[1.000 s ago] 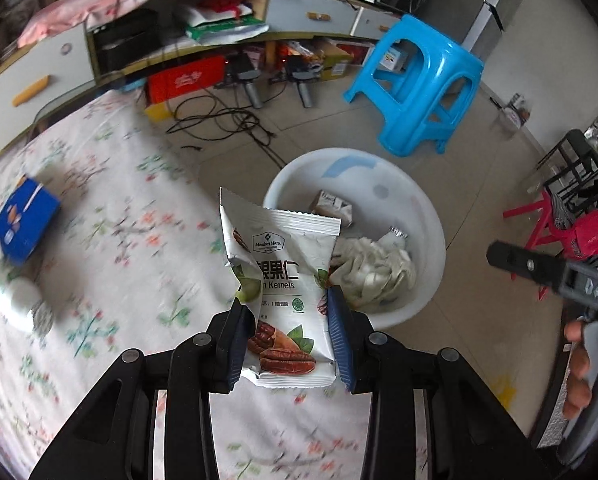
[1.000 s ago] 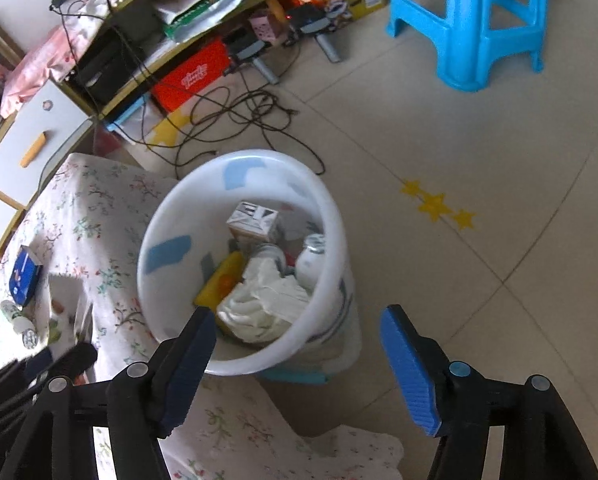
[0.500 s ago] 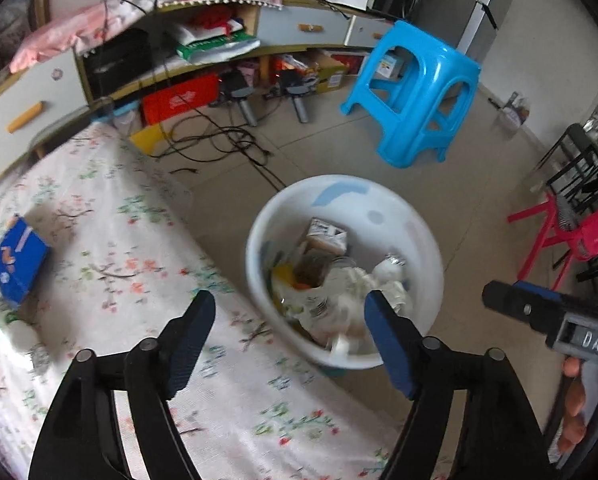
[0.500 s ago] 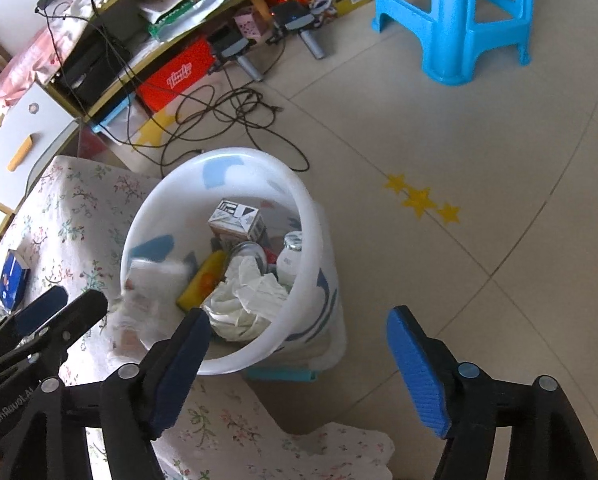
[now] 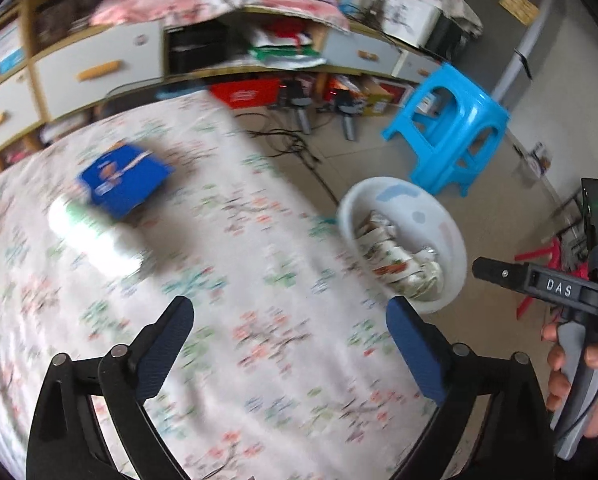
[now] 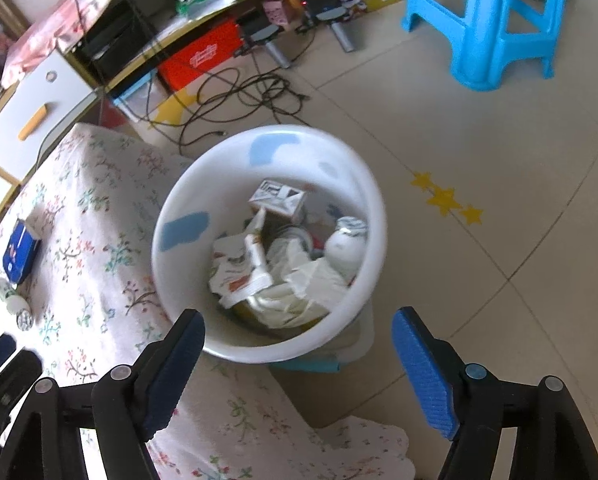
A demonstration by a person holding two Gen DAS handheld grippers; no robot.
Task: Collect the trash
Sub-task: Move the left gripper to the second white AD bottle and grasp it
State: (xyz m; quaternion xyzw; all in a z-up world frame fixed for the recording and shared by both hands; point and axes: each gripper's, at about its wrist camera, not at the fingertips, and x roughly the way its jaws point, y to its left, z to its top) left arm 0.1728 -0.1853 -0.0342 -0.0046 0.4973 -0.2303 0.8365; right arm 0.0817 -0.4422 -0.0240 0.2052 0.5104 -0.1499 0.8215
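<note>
The left gripper point(image 5: 289, 344) is hanging over the floral tablecloth point(image 5: 259, 360), its ribbed blue pads spreading wider with nothing between them; ahead and to its left a flat blue box point(image 5: 125, 182) and a white cylindrical bottle point(image 5: 93, 238) are lying blurred, their print unreadable. The right gripper point(image 6: 297, 360) is opening too, jaws apart and empty; the round white plastic bin point(image 6: 187, 196) is sitting just ahead of its pads, beside the table edge. Inside, a crinkled snack packet point(image 6: 239, 272) is resting on crumpled white wrapping point(image 6: 299, 280), next to a small carton point(image 6: 279, 198); its lettering is too small to read. Its base is cut off by the rim. To the left gripper's right, a hand point(image 5: 571, 376) is gripping a handle marked "DAS".
</note>
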